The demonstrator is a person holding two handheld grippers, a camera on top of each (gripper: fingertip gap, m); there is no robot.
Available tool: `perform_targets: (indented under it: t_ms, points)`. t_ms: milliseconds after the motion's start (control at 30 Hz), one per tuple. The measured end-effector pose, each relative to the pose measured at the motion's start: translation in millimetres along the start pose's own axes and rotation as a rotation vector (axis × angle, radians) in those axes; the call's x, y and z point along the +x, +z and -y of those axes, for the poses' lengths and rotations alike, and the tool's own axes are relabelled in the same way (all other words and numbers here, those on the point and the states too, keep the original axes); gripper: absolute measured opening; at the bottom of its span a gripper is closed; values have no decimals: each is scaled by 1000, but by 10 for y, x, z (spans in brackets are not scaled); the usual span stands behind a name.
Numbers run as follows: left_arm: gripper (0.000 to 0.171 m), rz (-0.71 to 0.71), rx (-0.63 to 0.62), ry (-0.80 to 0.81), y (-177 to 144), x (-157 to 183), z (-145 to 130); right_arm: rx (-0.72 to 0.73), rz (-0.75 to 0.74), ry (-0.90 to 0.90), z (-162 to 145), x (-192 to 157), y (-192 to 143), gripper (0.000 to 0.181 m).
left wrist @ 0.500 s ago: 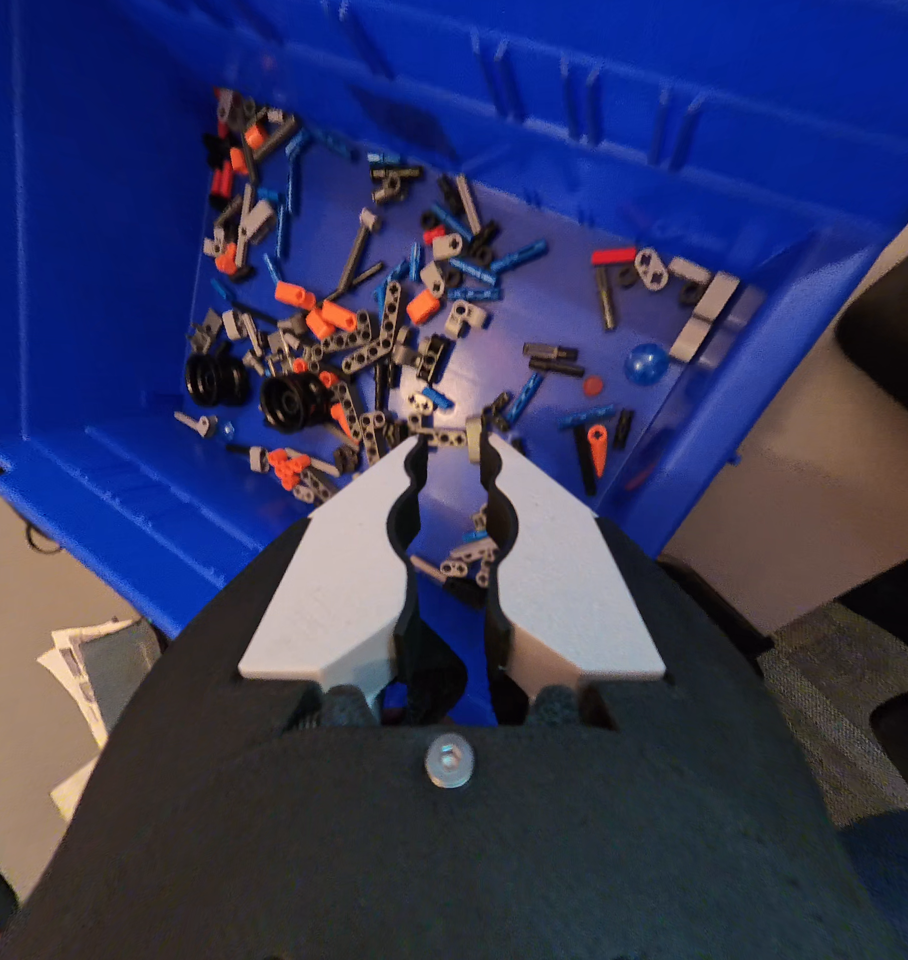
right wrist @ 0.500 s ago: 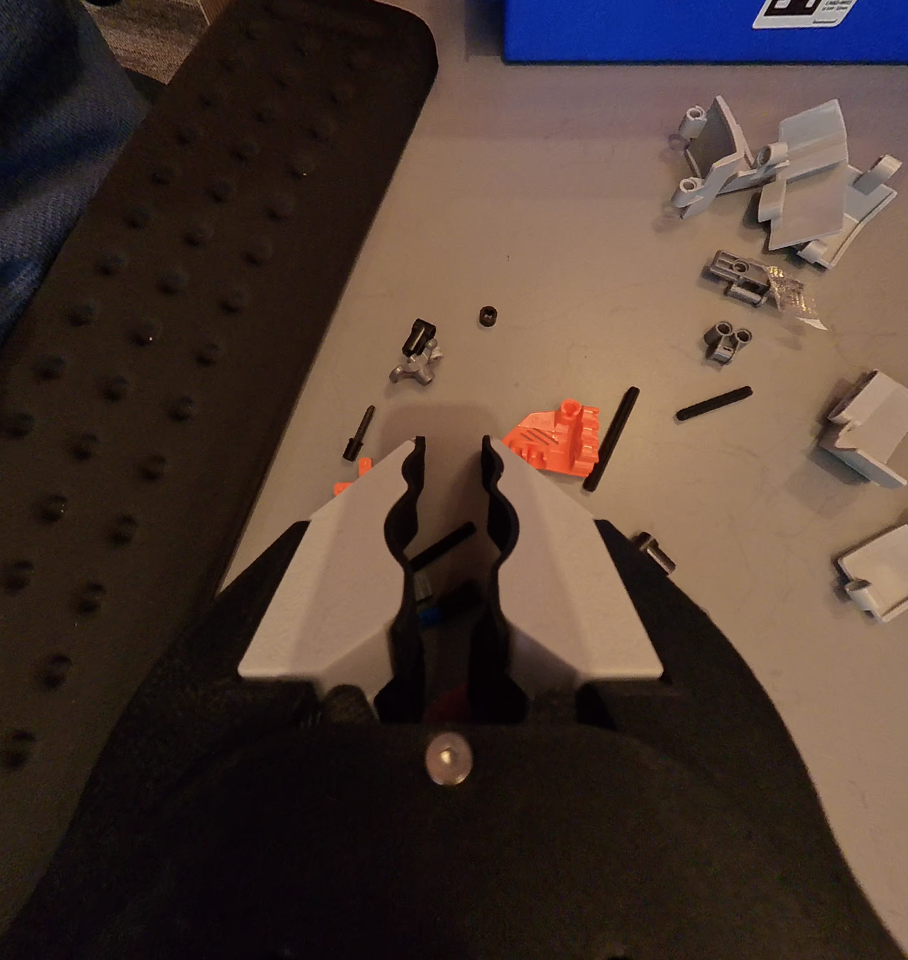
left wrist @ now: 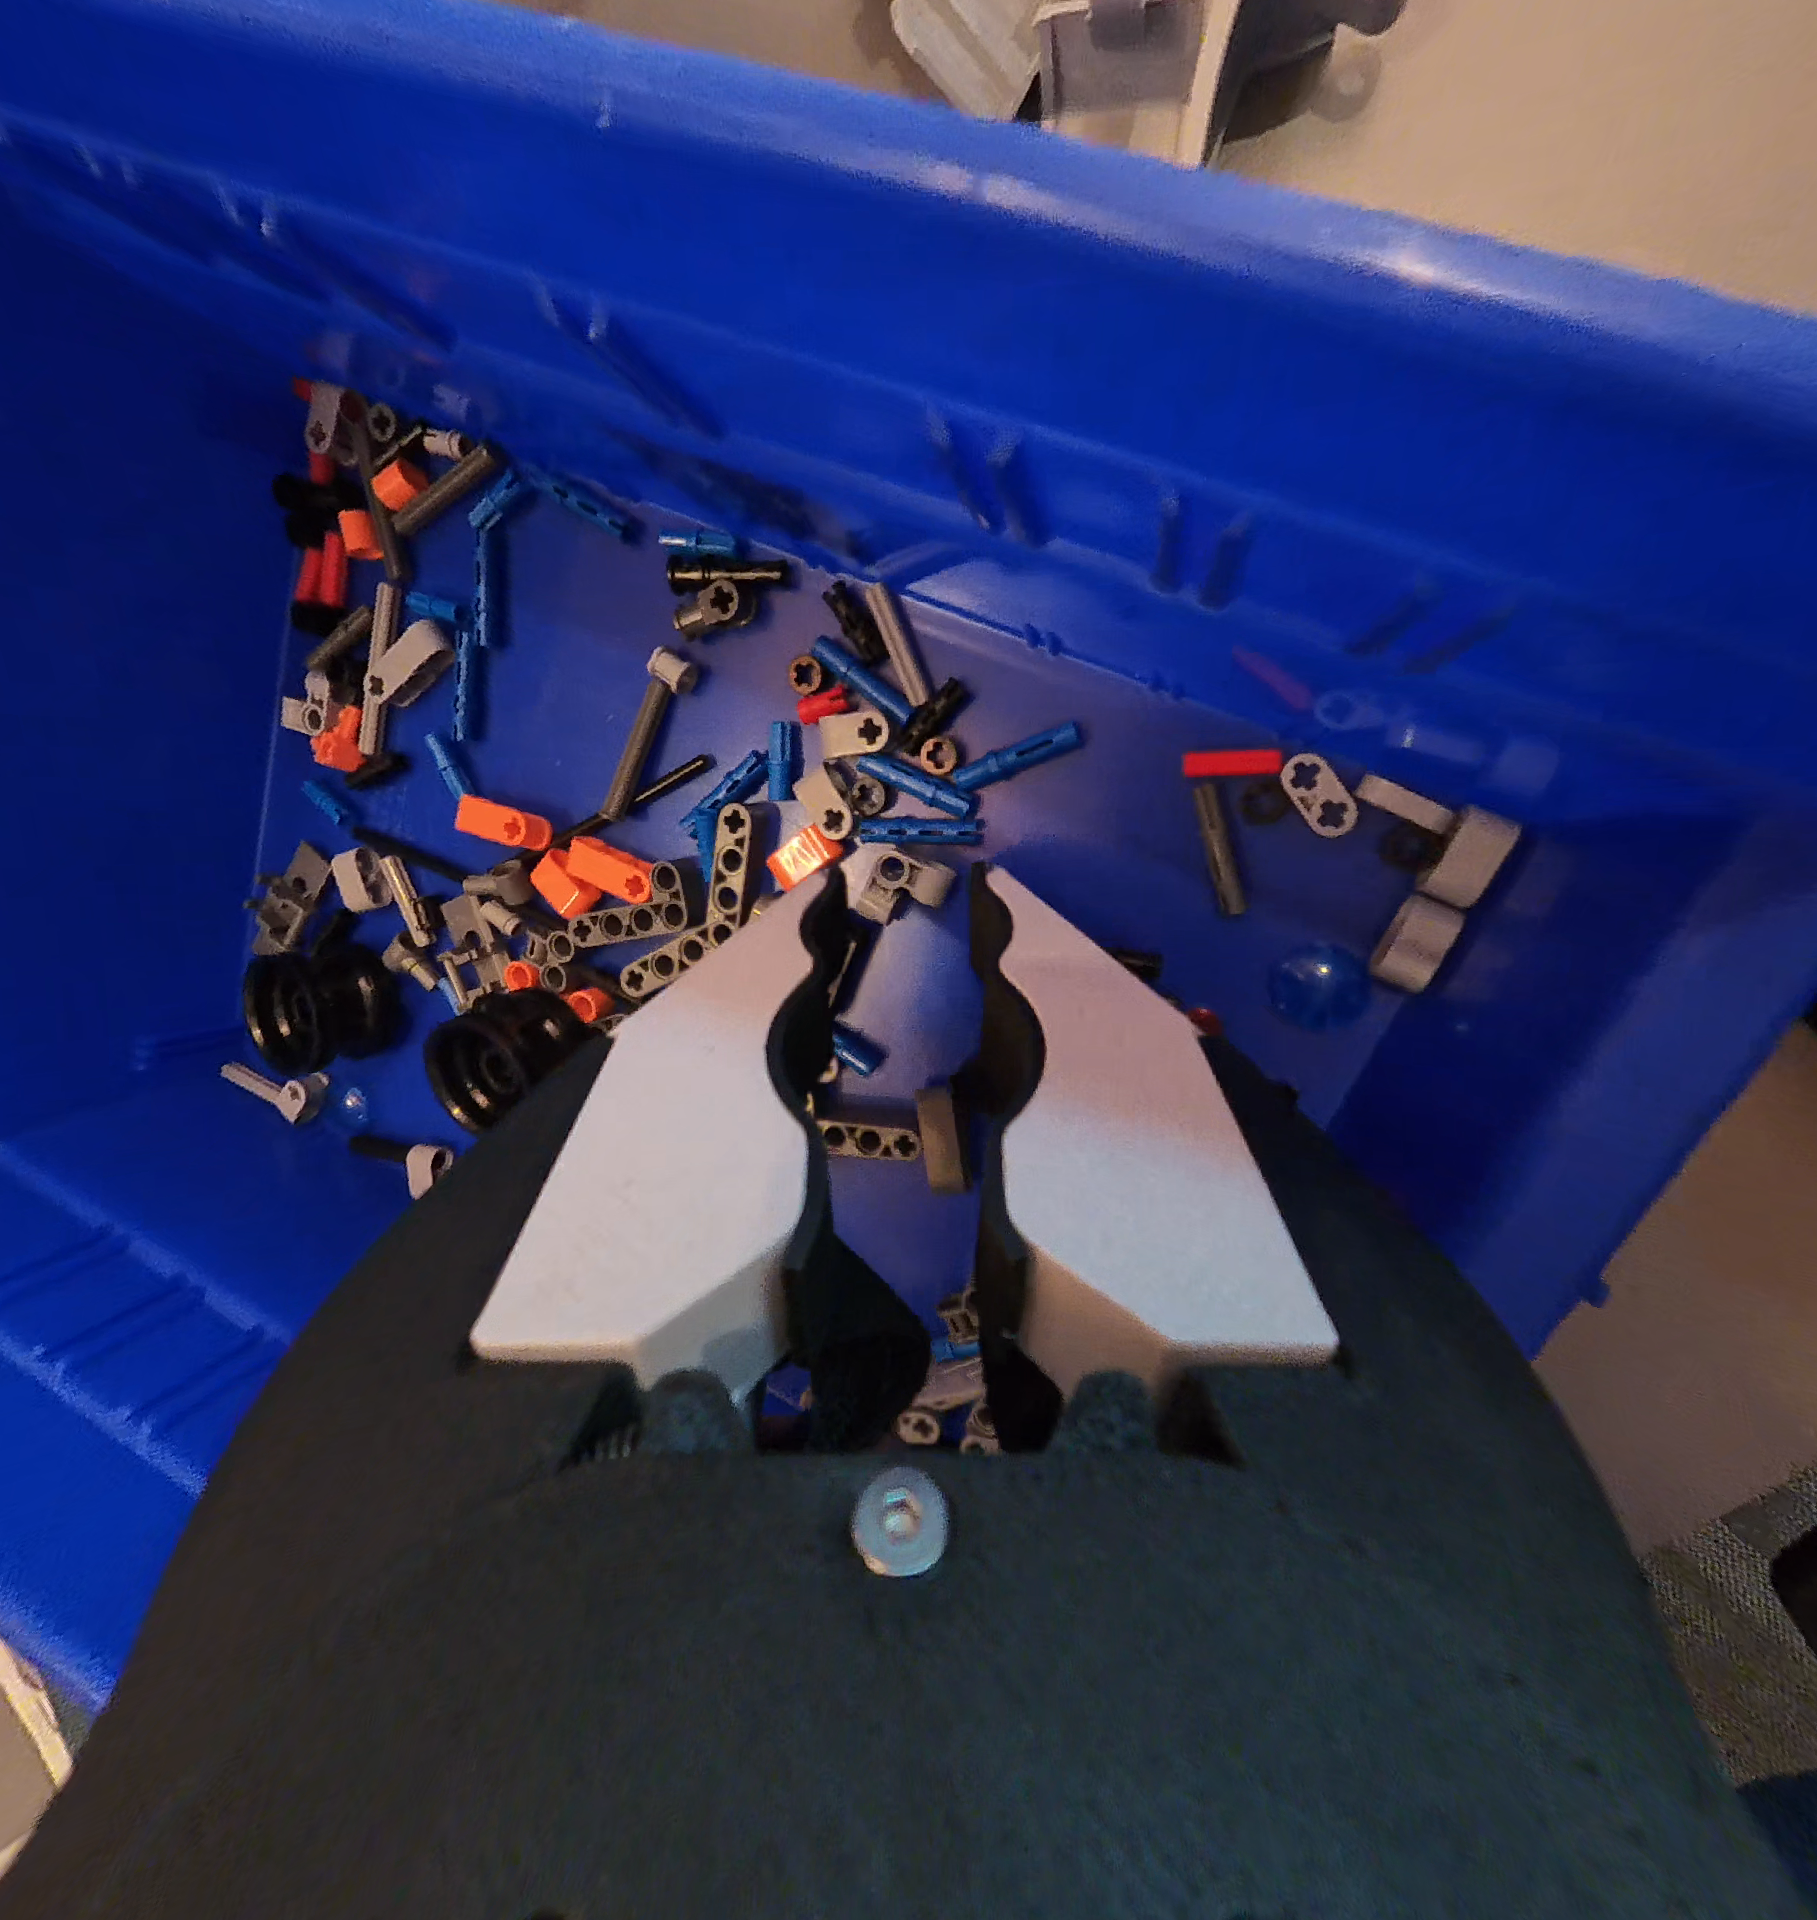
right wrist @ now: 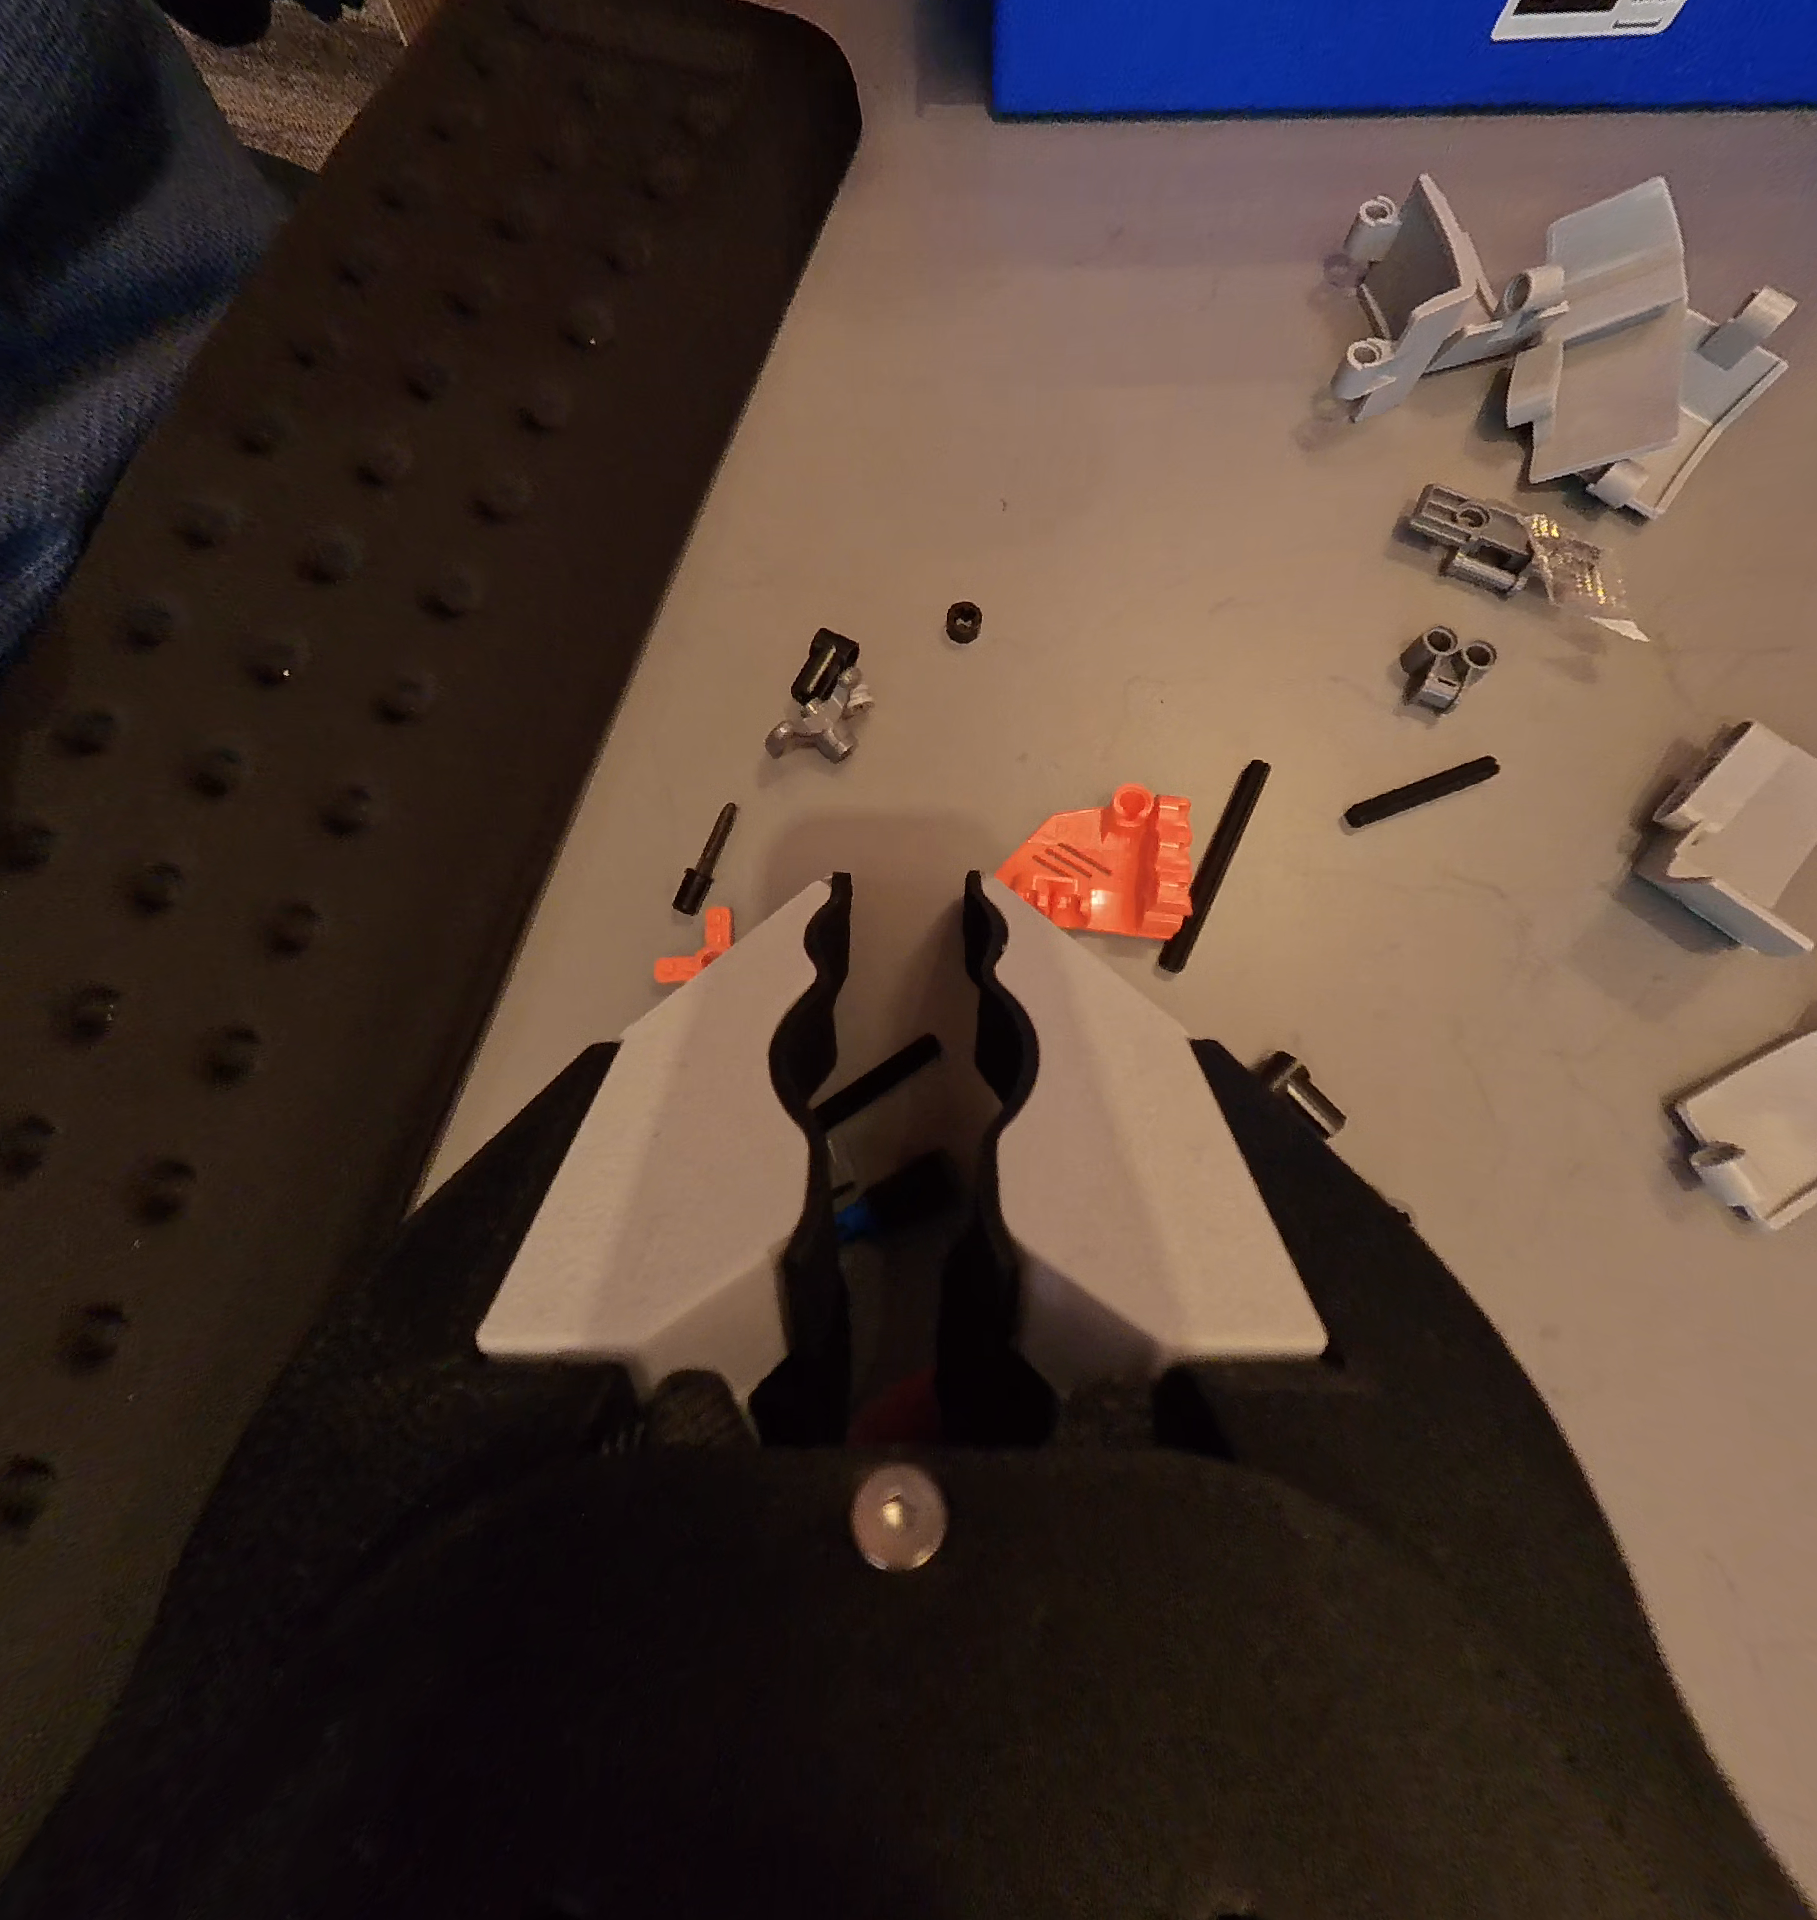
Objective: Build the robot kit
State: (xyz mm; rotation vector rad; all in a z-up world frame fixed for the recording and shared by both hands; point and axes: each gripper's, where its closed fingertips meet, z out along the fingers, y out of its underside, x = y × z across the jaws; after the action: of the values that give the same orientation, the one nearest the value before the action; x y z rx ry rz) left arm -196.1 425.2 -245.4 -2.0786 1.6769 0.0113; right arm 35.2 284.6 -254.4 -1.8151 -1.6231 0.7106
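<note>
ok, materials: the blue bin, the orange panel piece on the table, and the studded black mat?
Blue bin: looks like moulded plastic, glossy; ribbed walls catch highlights.
Orange panel piece: hard plastic, semi-gloss; crisp moulded ridges and a round socket.
Studded black mat: probably rubber or soft plastic, matte, with raised dots; cannot tell which.

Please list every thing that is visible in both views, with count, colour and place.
bin: one, blue, under the left gripper
small building parts: many, orange, grey, black, blue, on bin floor
wheels: two, black, bin's left
table: one, grey
mat: one, black, studded, table's left
orange panel: one, near right fingertip
black rods: two, beside the panel
grey panels: several, table's right
left gripper: open
right gripper: open, empty
</note>
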Motion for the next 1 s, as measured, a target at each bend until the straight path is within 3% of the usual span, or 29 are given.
perform_targets:
  t_ms: [233, 367, 467, 633, 1000]
  points:
    - [13, -91, -2, -5, -34, 182, -23, -1, -1, -1, -2, 2, -7, 20]
    - [18, -29, 69, -49, -99, 4, 105, 1, -4, -1, 6, 6, -15, 19]
    - [19, 26, 35, -49, -16, -131, 97, 0, -3, -3, 7, 2, -10, 19]
    - [16, 8, 17, -60, 132, -139, 117, 3, -6, -5, 11, 2, -20, 19]
    - [9, 2, 24, -146, 148, -189, 96, 9, -6, -7, 21, 2, -38, 19]
